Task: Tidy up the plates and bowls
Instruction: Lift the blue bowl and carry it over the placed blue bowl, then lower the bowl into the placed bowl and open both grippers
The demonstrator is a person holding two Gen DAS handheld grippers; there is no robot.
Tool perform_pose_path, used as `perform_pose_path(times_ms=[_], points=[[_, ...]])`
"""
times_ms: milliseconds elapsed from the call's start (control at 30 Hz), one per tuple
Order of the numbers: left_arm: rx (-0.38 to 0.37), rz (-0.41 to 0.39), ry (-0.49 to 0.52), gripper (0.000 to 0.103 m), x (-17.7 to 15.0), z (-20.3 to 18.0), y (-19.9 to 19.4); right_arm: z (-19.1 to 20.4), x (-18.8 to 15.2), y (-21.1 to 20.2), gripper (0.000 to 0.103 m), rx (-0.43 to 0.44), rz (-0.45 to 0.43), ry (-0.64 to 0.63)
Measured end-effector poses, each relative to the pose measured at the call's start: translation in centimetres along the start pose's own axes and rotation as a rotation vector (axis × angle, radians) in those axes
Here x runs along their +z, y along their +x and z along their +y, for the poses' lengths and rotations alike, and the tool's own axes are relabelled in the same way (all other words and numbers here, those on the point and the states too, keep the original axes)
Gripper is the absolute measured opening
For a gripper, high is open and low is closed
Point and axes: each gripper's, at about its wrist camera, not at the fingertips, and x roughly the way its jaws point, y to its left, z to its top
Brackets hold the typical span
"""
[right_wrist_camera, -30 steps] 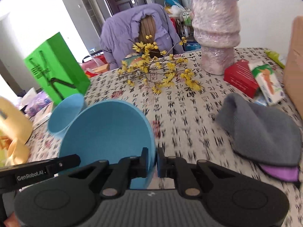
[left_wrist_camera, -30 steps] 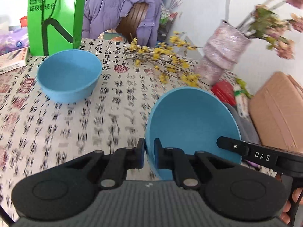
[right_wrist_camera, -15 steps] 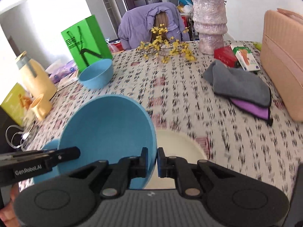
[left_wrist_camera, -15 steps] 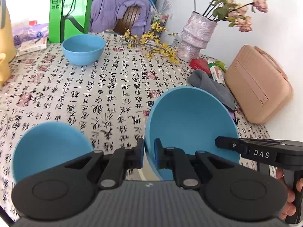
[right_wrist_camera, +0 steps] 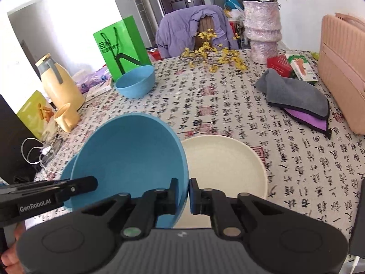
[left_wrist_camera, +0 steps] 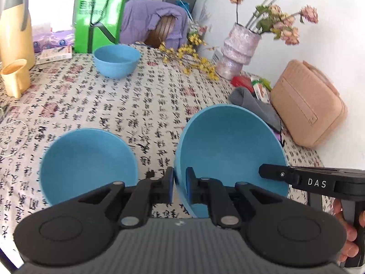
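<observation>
Both grippers pinch opposite rims of one blue bowl [left_wrist_camera: 230, 150], held tilted above the table. My left gripper [left_wrist_camera: 179, 183] is shut on its left rim. My right gripper [right_wrist_camera: 183, 190] is shut on its right rim; the bowl [right_wrist_camera: 132, 157] fills that view's lower left. A second blue bowl [left_wrist_camera: 86, 162] sits on the table to the left, partly under the held one in the right wrist view [right_wrist_camera: 68, 173]. A third blue bowl [left_wrist_camera: 116, 60] stands far back, also in the right wrist view [right_wrist_camera: 135, 81]. A cream plate [right_wrist_camera: 225, 159] lies right of the held bowl.
A green bag [left_wrist_camera: 98, 18], yellow jug [left_wrist_camera: 13, 25] and yellow cup [left_wrist_camera: 14, 77] stand at the back left. A vase [right_wrist_camera: 262, 32], yellow flower sprigs [right_wrist_camera: 212, 54], grey and purple cloths [right_wrist_camera: 296, 96], small boxes [right_wrist_camera: 292, 66] and a pink case [right_wrist_camera: 342, 68] are at the right.
Both grippers have pulled back toward the near edge of the table with the bowl still held. The second blue bowl and the cream plate have come into view beneath.
</observation>
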Motion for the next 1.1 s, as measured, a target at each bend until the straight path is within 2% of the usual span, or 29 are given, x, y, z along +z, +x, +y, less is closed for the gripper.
perform_pose_path(times_ms=[267, 500, 767, 1100], points=[[0.048, -0.053, -0.079, 0.011, 1.6, 5.1, -2.5, 4.7, 1.9, 1.3, 0.009, 0.062, -0.011, -0.071], [0.098, -0.08, -0.16, 0.011, 2.3, 10.6, -3.7, 9.7, 3.4, 4.9, 0.009, 0.13, 0.035, -0.117], [0.118, -0.011, -0.232, 0.011, 1.4, 15.9, -2.3, 13.9, 2.9, 9.6, 0.01, 0.148, 0.135, -0.15], [0.101, 0.03, -0.244, 0.012, 0.4, 17.9, -0.5, 15.8, 1.7, 11.8, 0.016, 0.109, 0.172, -0.232]])
